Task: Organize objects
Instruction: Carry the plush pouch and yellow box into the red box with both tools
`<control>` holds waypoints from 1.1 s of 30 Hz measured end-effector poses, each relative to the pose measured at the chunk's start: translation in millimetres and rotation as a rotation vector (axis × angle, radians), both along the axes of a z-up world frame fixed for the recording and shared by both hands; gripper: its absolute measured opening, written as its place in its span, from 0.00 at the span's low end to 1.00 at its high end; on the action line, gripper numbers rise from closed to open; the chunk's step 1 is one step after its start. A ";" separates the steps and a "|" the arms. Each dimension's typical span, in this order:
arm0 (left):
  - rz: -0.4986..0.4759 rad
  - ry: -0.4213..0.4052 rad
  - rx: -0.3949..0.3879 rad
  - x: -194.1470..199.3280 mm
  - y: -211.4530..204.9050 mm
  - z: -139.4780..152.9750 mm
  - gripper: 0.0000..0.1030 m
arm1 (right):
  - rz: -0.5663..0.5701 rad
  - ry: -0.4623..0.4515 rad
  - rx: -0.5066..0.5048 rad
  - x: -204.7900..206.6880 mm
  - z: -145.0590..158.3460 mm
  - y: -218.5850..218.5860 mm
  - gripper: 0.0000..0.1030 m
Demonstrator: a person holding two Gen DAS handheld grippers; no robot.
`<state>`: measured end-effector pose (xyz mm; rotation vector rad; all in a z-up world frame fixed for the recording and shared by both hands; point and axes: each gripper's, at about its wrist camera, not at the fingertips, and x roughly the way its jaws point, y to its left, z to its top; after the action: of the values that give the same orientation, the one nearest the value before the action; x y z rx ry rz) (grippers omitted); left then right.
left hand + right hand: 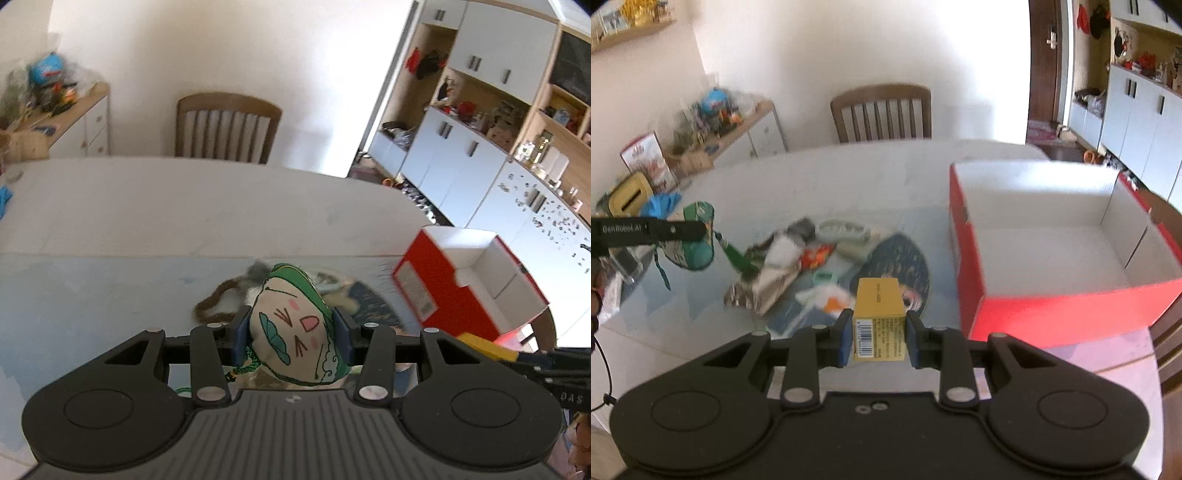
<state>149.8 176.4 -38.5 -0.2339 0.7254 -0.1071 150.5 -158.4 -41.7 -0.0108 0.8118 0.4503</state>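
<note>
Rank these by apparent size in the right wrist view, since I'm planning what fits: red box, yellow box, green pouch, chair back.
1. red box
2. chair back, though it stands farthest away
3. green pouch and yellow box: look alike; the box's nearness makes ranking unsure.

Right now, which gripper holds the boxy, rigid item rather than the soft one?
The right gripper, clamped on the yellow carton; the left gripper squeezes the green-edged cartoon-face pouch.

Table clutter [798,258] motion-blurred, items perhaps wrappers; red box [476,280] smeared.
</note>
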 end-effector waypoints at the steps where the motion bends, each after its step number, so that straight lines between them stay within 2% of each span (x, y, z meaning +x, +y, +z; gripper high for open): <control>1: -0.005 -0.002 0.001 1.4 -5.4 3.7 0.44 | 0.002 -0.009 0.007 3.0 4.5 -4.8 0.26; 12: -0.131 -0.004 0.024 35.5 -109.2 28.0 0.44 | -0.009 -0.070 0.018 32.8 23.8 -65.8 0.26; 22: -0.250 -0.009 0.039 86.3 -214.6 44.2 0.44 | -0.048 -0.076 -0.007 73.2 15.6 -135.9 0.26; 33: -0.341 -0.012 0.064 143.6 -307.4 55.4 0.44 | -0.086 -0.092 -0.034 105.8 1.3 -181.9 0.26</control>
<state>293.4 -131.1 16.9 -0.0462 0.7506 -0.4087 256.3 -340.2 -40.4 -0.0281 0.7267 0.3526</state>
